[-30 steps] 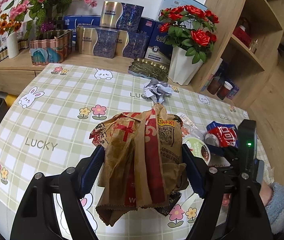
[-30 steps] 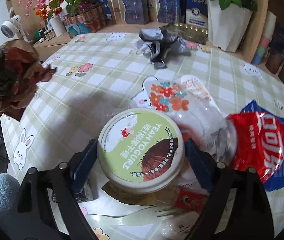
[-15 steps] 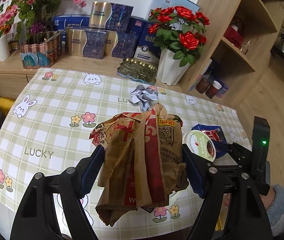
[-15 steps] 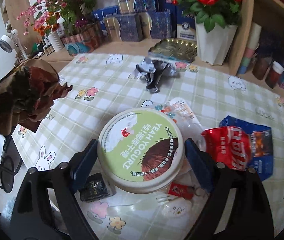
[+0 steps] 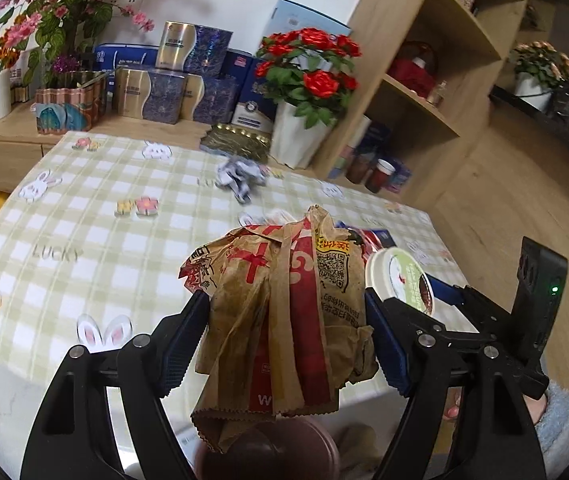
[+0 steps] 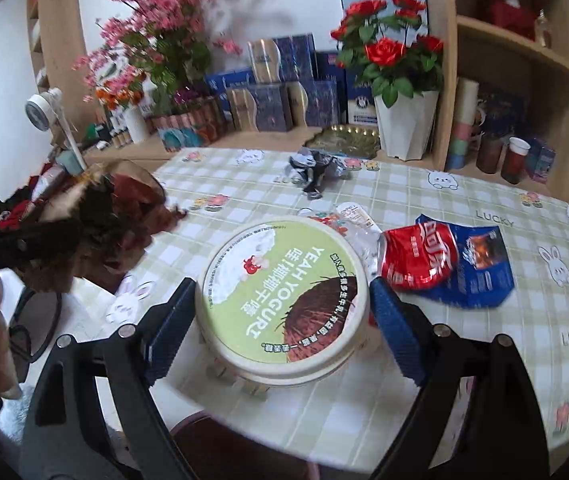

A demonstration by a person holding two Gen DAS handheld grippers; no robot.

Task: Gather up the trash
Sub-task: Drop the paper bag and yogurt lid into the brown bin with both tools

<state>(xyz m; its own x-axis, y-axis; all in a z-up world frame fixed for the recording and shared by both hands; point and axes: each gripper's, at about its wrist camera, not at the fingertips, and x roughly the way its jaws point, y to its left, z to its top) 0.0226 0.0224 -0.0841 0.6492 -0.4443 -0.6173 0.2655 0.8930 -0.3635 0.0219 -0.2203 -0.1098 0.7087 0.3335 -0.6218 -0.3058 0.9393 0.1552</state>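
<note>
From my left view the paper bag (image 5: 284, 320) covers the desk (image 5: 84, 240) behind it and hides most of the red wrapper (image 5: 364, 236). A dark round rim (image 5: 268, 452) below it is cut off by the bottom edge; I cannot tell what it is. On my right view the yogurt tub (image 6: 282, 300) hides its own walls and the clear plastic (image 6: 358, 232) partly. The left tool (image 6: 24, 240) there is dark and blurred.

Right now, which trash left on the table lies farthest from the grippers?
The crumpled grey-white wrapper near the gold tray; the red can and blue packet lie closer.
</note>
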